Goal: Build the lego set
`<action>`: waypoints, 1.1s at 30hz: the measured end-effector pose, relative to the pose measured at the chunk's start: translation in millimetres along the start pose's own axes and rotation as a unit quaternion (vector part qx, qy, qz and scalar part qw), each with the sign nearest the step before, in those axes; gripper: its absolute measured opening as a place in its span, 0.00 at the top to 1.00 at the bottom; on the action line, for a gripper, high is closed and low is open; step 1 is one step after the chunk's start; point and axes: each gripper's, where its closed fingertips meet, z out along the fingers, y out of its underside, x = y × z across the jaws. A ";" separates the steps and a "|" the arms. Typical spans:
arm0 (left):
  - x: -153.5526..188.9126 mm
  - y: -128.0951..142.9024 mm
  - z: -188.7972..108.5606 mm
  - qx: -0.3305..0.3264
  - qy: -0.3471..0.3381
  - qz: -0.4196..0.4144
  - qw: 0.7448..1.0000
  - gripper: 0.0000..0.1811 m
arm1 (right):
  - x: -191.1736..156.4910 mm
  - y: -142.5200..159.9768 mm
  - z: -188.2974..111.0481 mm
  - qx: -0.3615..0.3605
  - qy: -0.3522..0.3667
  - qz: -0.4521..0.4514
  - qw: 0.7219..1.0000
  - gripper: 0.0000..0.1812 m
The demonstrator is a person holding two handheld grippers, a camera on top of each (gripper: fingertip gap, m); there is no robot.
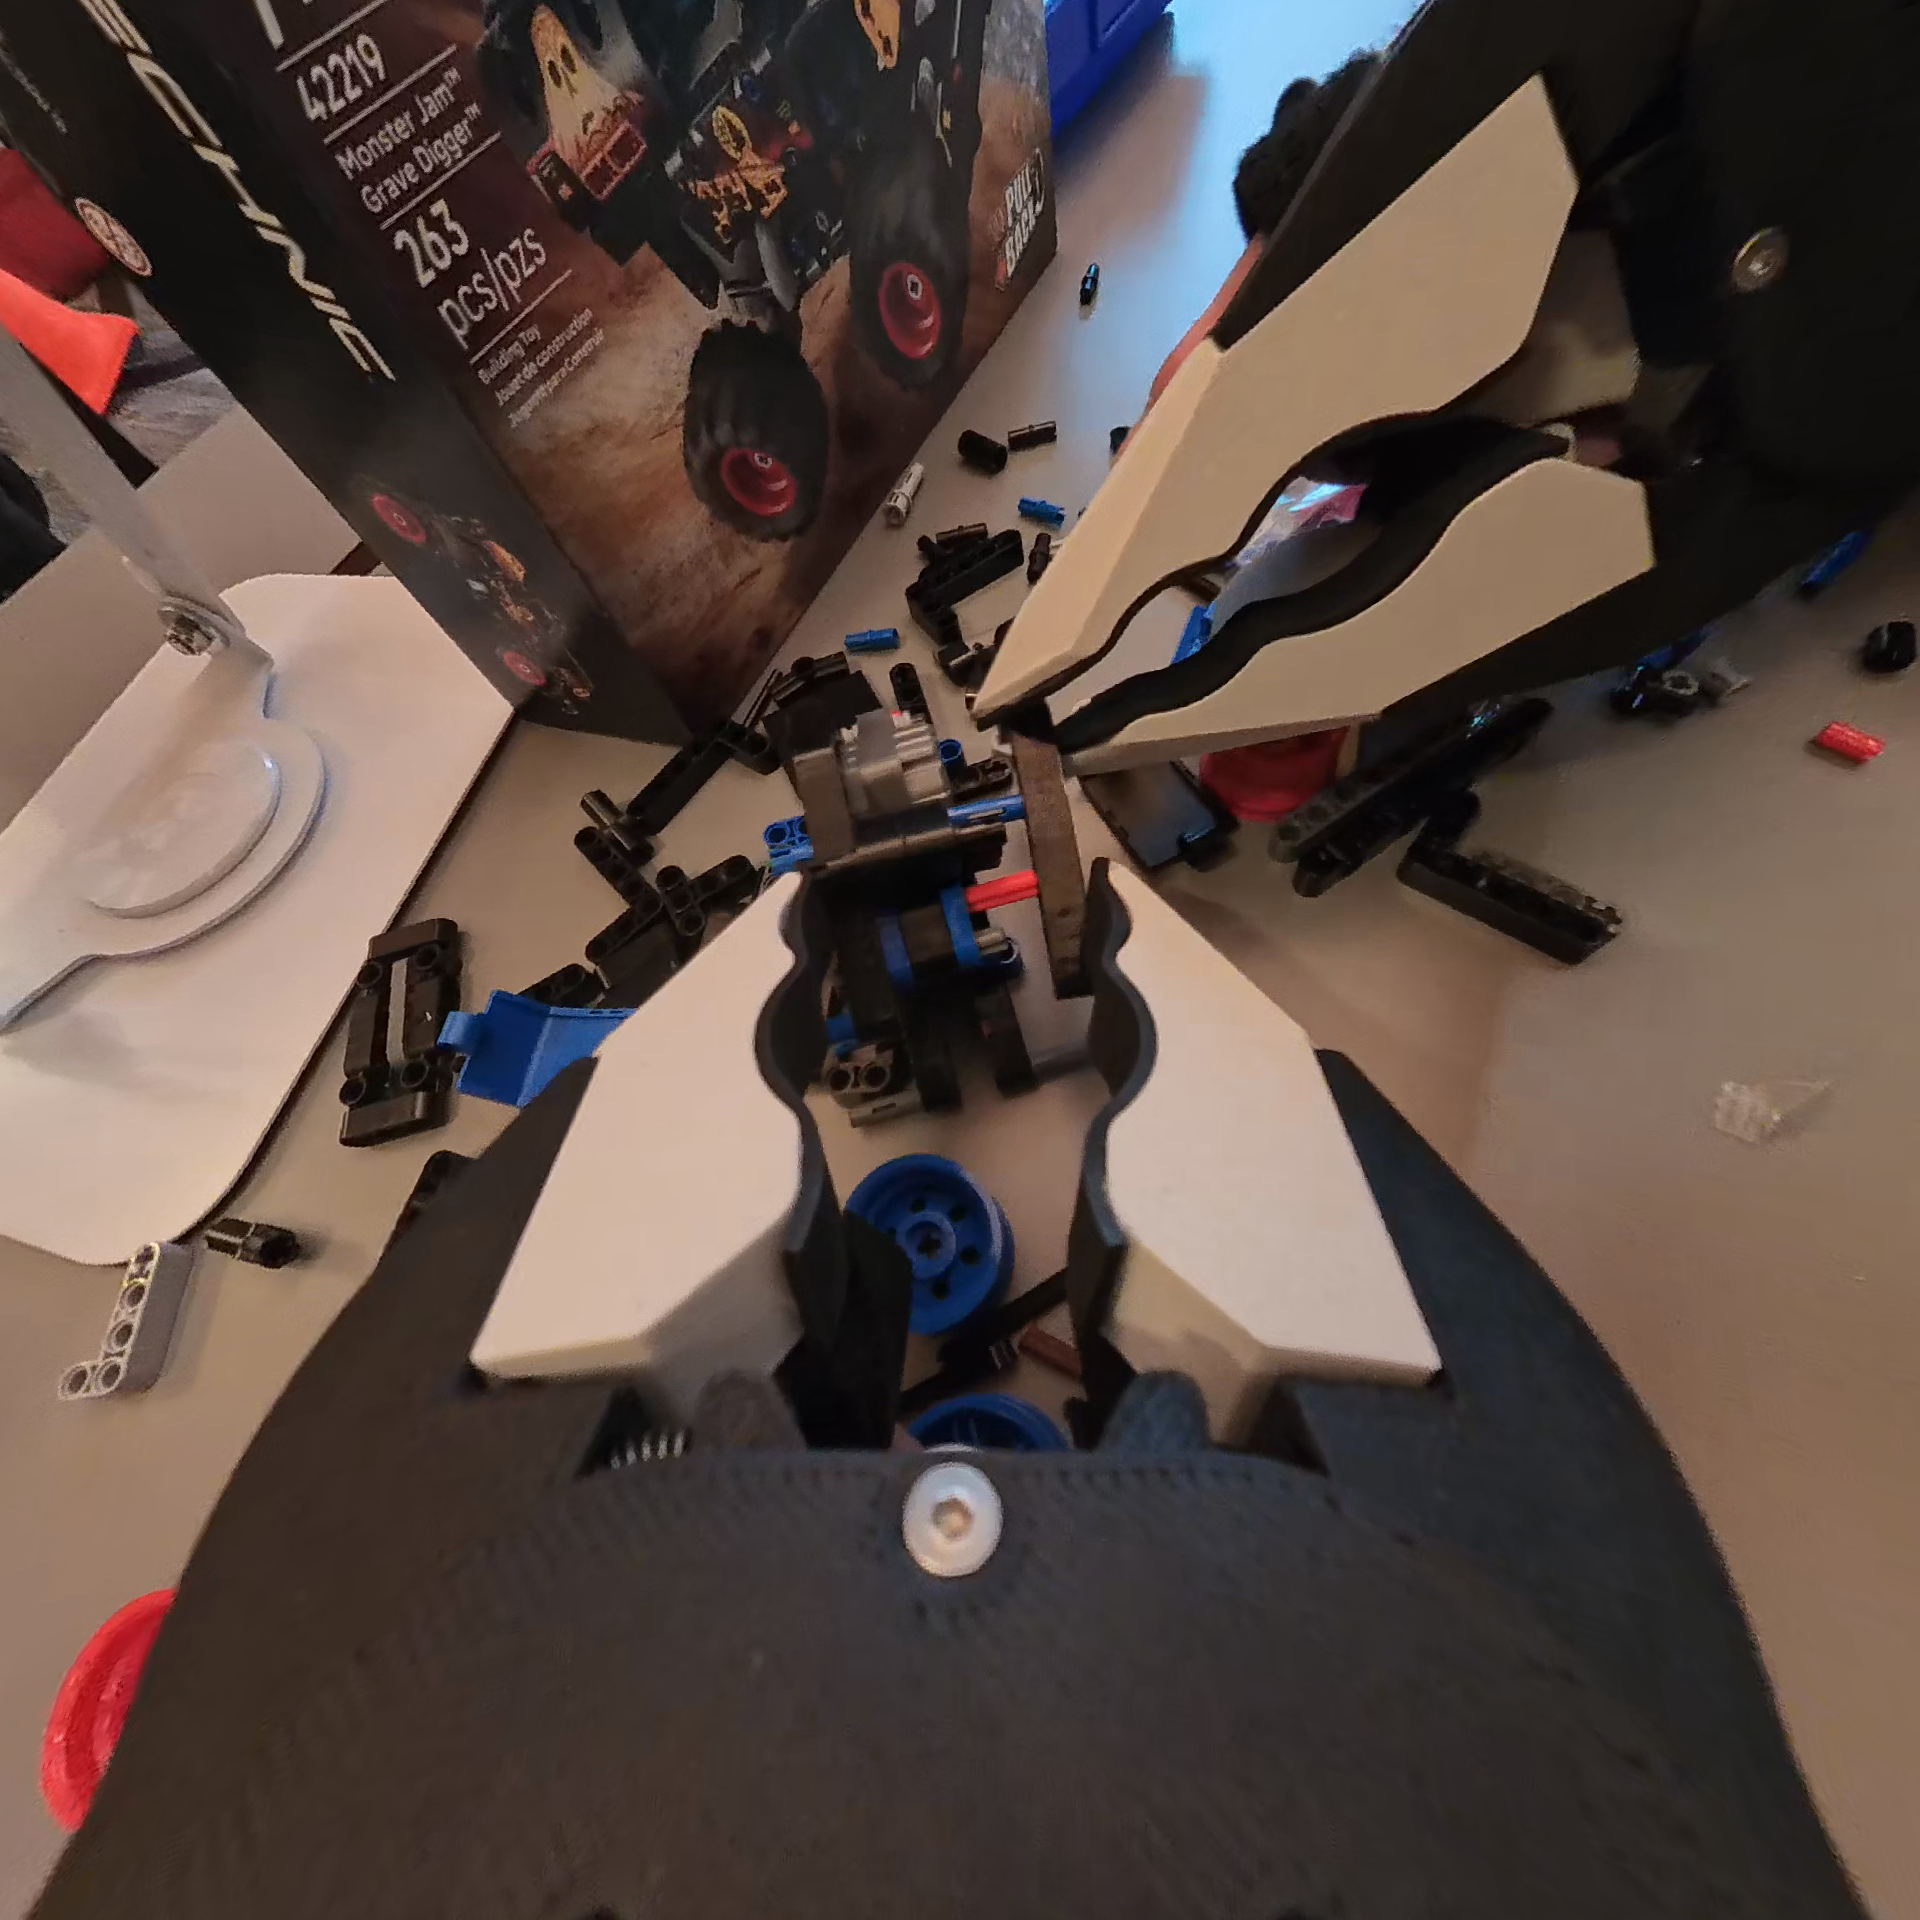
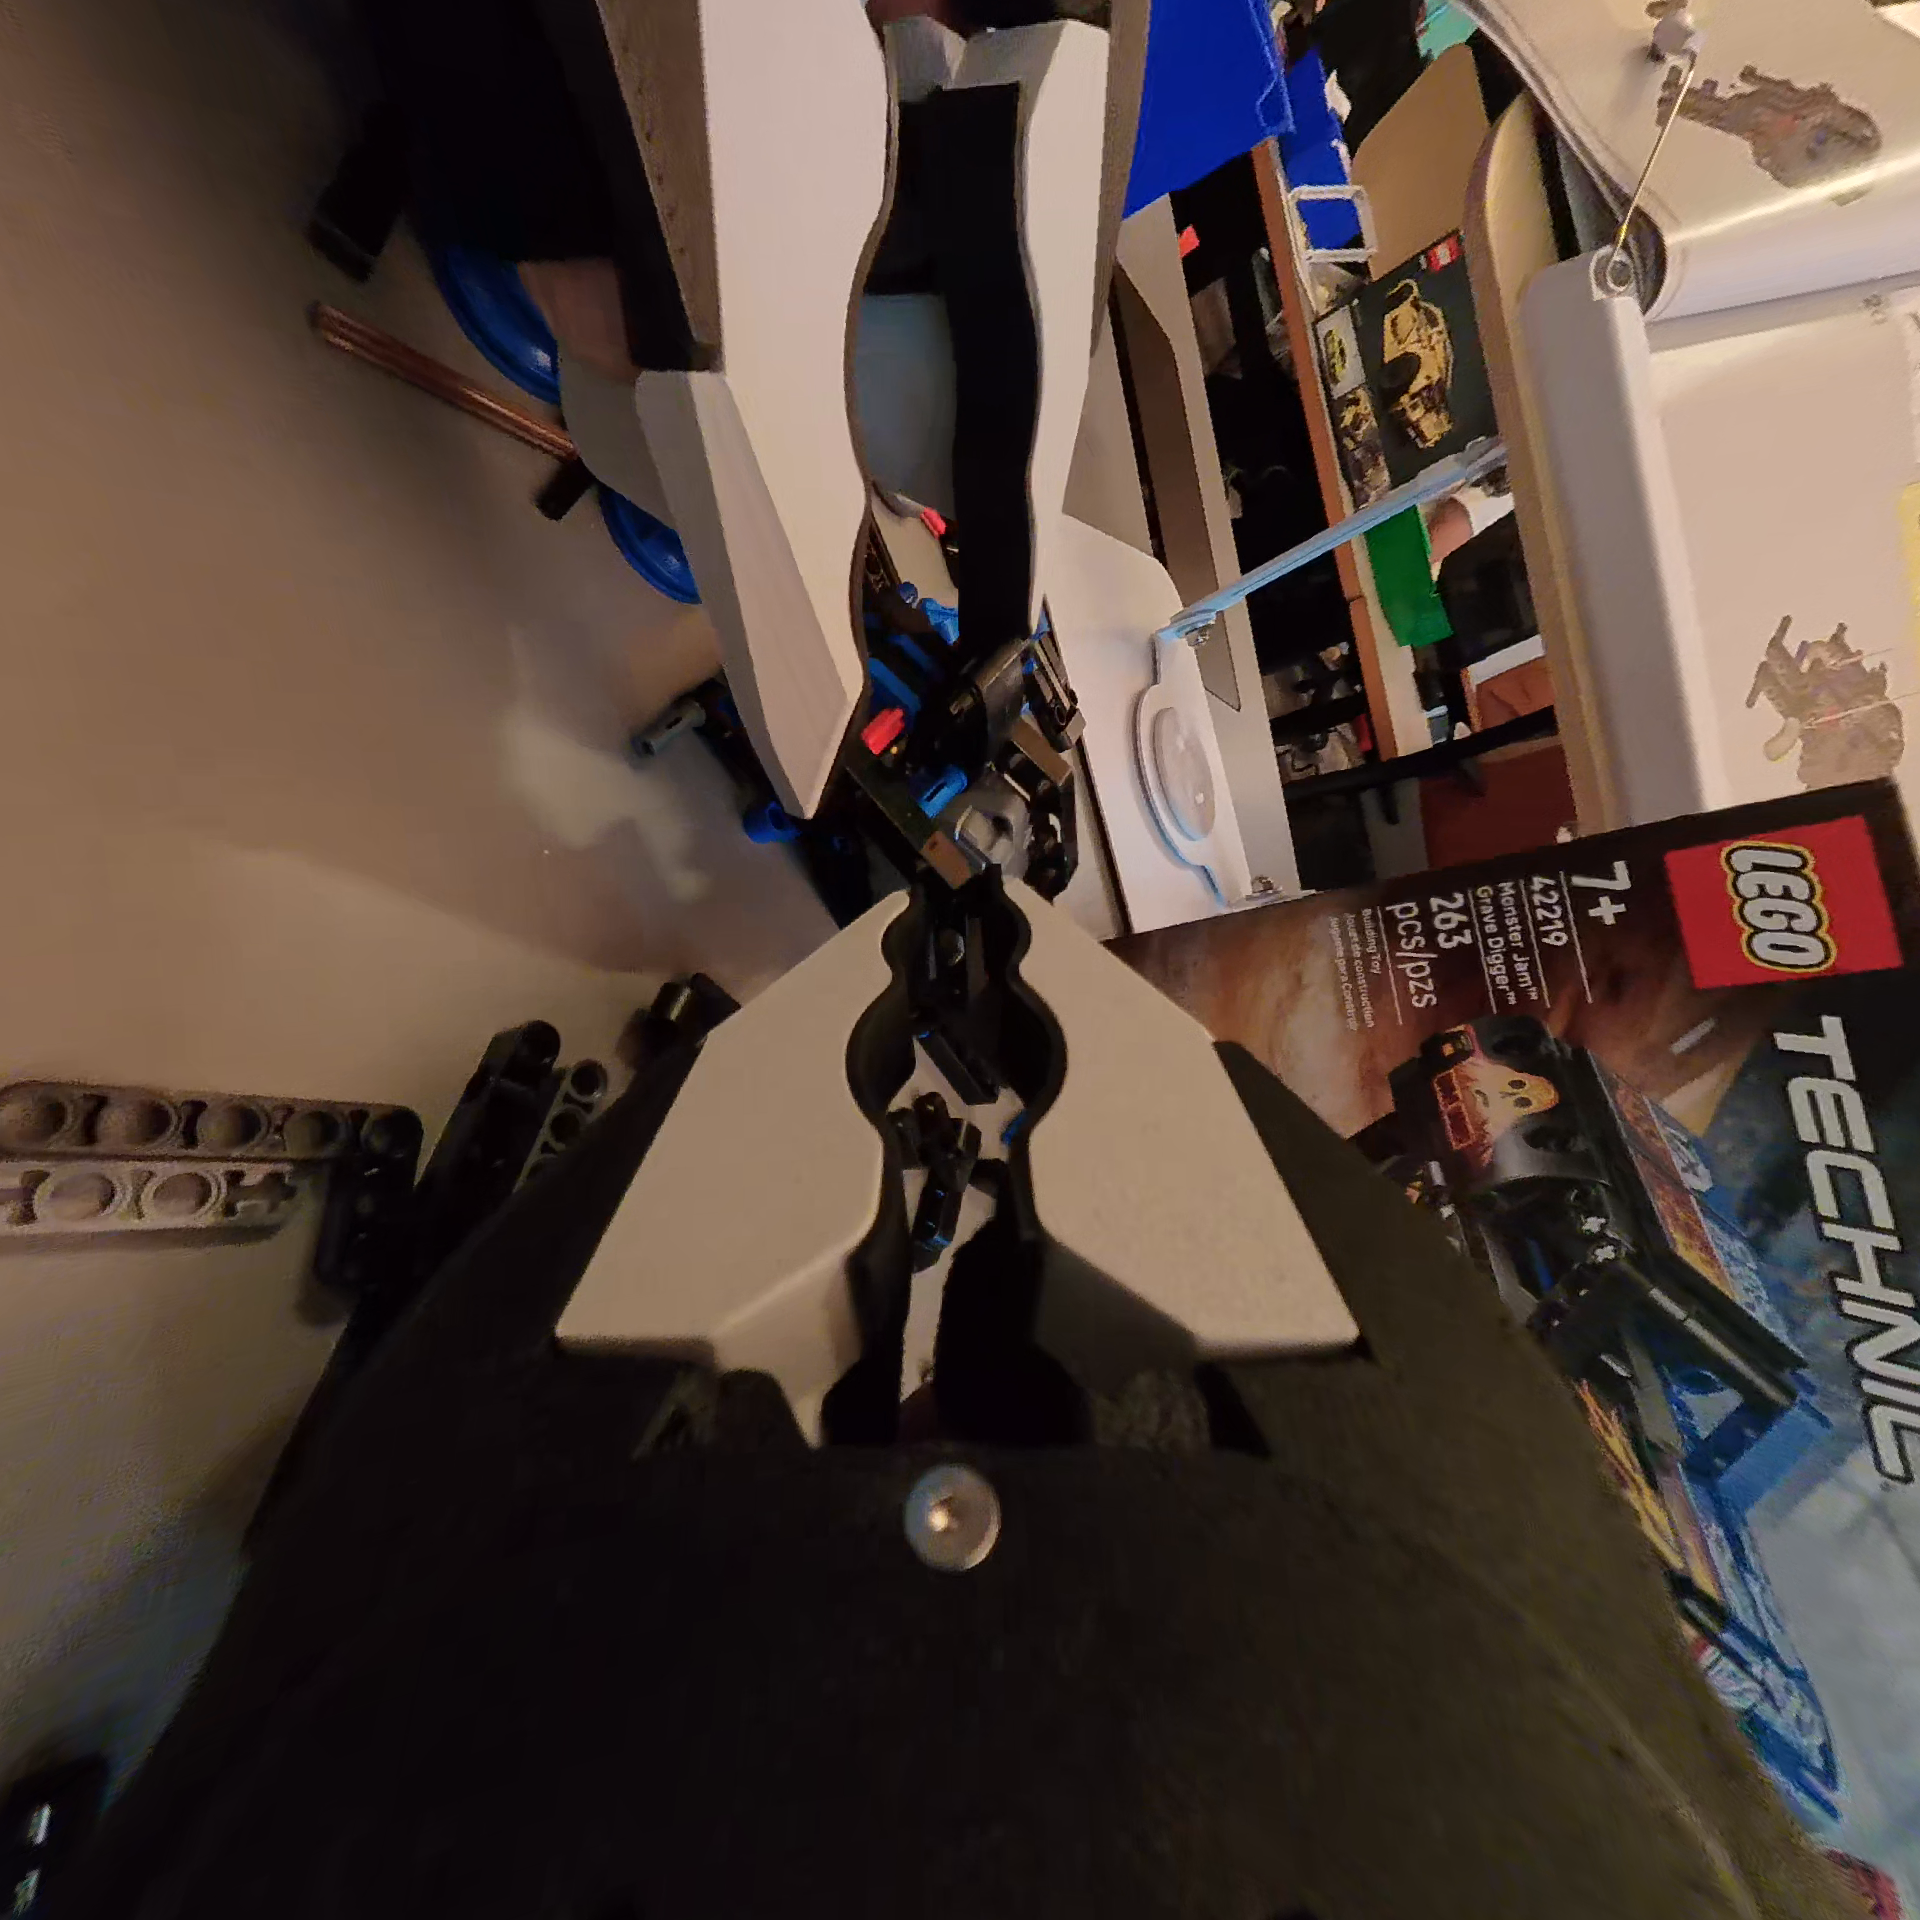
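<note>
Left wrist view: the left hand-held gripper (image 1: 951, 935) is clamped around the half-built chassis (image 1: 914, 914), which sits above the counter (image 1: 1558, 1299) amid loose black and blue pieces, a blue wheel (image 1: 930, 1242) just beneath. The right hand-held gripper (image 1: 1013, 717) comes in from the right, pinching a long black beam (image 1: 1049, 862) against the chassis side by a red axle (image 1: 1003, 888).

Right wrist view: the right hand-held gripper (image 2: 951, 894) is pressed together on that beam's end, the set's box (image 2: 1558, 1143) alongside. To seat it well, I'd line the beam's holes up with the pins, brace the chassis firmly and push squarely, not at an angle
</note>
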 end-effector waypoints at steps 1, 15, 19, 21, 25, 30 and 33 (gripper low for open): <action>0.5 -0.3 0.0 0.002 0.002 0.001 1.000 0.74 | 0.0 -0.4 -0.8 -0.001 -0.005 0.003 1.000 0.96; 16.9 -6.2 -0.6 -0.007 -0.007 0.049 0.999 0.70 | -10.0 2.1 -12.9 0.006 -0.011 -0.031 0.999 0.96; 14.1 -4.2 -1.2 -0.014 -0.009 0.045 0.999 0.71 | -8.6 2.4 -11.2 0.012 0.005 -0.030 0.999 0.96; 12.0 -3.0 -0.8 -0.016 -0.010 0.040 0.999 0.71 | -7.3 2.8 -9.9 0.014 0.011 -0.026 0.999 0.96; 2.8 3.0 0.2 -0.030 -0.021 0.035 0.999 0.71 | -1.1 0.3 -7.1 0.010 0.047 -0.047 0.998 0.96; -0.7 2.1 1.7 -0.013 -0.015 0.029 0.999 0.73 | 1.6 2.8 -4.5 0.005 0.061 -0.041 0.997 0.96; -1.3 1.3 2.5 -0.007 -0.013 0.033 0.999 0.73 | 1.8 4.3 -3.7 0.002 0.065 -0.041 0.997 0.96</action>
